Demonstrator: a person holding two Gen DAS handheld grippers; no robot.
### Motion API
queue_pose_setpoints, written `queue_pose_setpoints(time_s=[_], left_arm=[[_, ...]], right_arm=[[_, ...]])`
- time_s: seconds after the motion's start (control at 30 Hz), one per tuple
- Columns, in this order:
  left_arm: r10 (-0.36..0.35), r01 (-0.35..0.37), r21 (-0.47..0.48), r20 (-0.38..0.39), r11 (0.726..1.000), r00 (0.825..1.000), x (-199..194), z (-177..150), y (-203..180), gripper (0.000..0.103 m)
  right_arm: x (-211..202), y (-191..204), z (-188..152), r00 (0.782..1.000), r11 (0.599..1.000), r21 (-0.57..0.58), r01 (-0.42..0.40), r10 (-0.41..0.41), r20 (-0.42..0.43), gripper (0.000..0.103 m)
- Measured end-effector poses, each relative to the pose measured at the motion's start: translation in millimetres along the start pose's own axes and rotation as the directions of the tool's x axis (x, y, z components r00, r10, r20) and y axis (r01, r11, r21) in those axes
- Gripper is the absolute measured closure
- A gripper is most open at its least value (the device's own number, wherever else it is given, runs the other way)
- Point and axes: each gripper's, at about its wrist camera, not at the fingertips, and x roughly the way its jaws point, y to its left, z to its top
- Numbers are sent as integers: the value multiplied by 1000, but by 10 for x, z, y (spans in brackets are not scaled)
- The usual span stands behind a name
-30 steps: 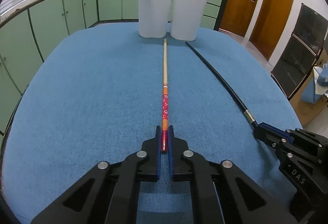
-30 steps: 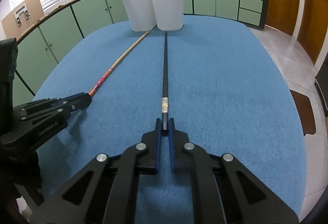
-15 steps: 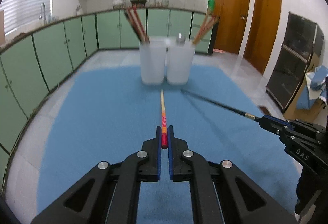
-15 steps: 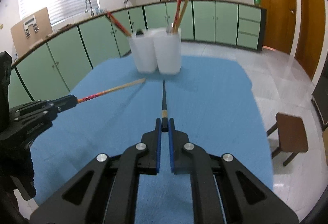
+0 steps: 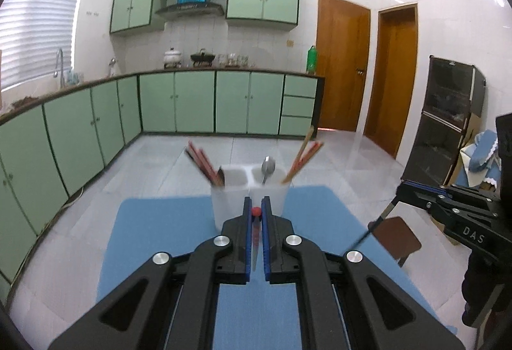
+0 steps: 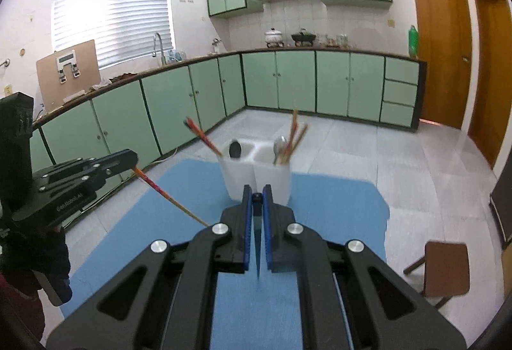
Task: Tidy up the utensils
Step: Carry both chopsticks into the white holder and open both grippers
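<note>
Two chopsticks were up off the blue cloth-covered table (image 5: 153,222), one in each gripper. The left gripper (image 5: 256,211) had its blue-lined jaws pinching the red end of a red-and-tan wooden chopstick (image 5: 255,211), which ran back from the fingertips down the channel between them, its far end out of that camera's sight. The right gripper (image 6: 257,199) pinched a slim black chopstick (image 6: 256,198) in the same way, the dark butt caught at the fingertips and the shaft passing back beneath.

Each wrist camera saw only a stub of its own chopstick; the other camera gave the length. From the right wrist, the red-and-tan chopstick (image 6: 166,196) slanted down from the left gripper (image 6: 134,162) toward the table. From the left wrist, the black chopstick (image 5: 377,222) hung down-left from the right gripper (image 5: 400,186).

Ahead of both stood a white two-compartment plastic utensil holder (image 5: 248,190) on the cloth, holding red chopsticks (image 5: 204,166) and a dark spoon (image 6: 235,149) in its left cup, a metal spoon (image 5: 268,166) and tan chopsticks (image 5: 302,158) in its right
</note>
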Motion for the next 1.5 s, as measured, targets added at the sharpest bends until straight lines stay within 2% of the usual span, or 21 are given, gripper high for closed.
queue_pose_setpoints(time_s=[0.13, 0.33, 0.5, 0.63, 0.73, 0.97, 1.2, 1.33, 1.43, 1.5], left_arm=[[-30, 30, -2, 17, 1000, 999, 62, 214, 5, 98], [-40, 39, 18, 63, 999, 997, 58, 504, 19, 98], [-19, 13, 52, 128, 999, 992, 46, 835, 23, 98], [7, -15, 57, 146, 998, 989, 155, 1054, 64, 98], [22, -31, 62, 147, 998, 989, 305, 1179, 102, 98], [23, -30, 65, 92, 997, 995, 702, 1221, 136, 98], [23, -24, 38, 21, 999, 1000, 1061, 1074, 242, 98], [23, -22, 24, -26, 999, 999, 1251, 1017, 296, 97], [36, -35, 14, -38, 999, 999, 1279, 938, 335, 96], [40, -39, 8, -37, 999, 999, 1255, 910, 342, 92]], right_arm=[[46, -7, 293, 1000, 999, -29, -14, 14, 13, 97], [85, -68, 741, 998, 999, -41, -27, 29, 53, 97], [155, -160, 1213, 993, 999, -31, -35, 39, 116, 97], [306, -213, 1589, 986, 999, -31, -14, 19, 164, 97], [463, -260, 1746, 983, 1000, -22, -2, 6, 181, 97], [942, -318, 1821, 980, 999, -16, 33, -29, 197, 97], [1416, -340, 1574, 993, 999, 11, 38, -39, 111, 97], [1543, -334, 1428, 997, 999, 4, 52, -52, 60, 96], [1493, -343, 1362, 996, 998, 9, 66, -67, 67, 90], [1420, -345, 1341, 994, 997, 12, 77, -78, 79, 81]])
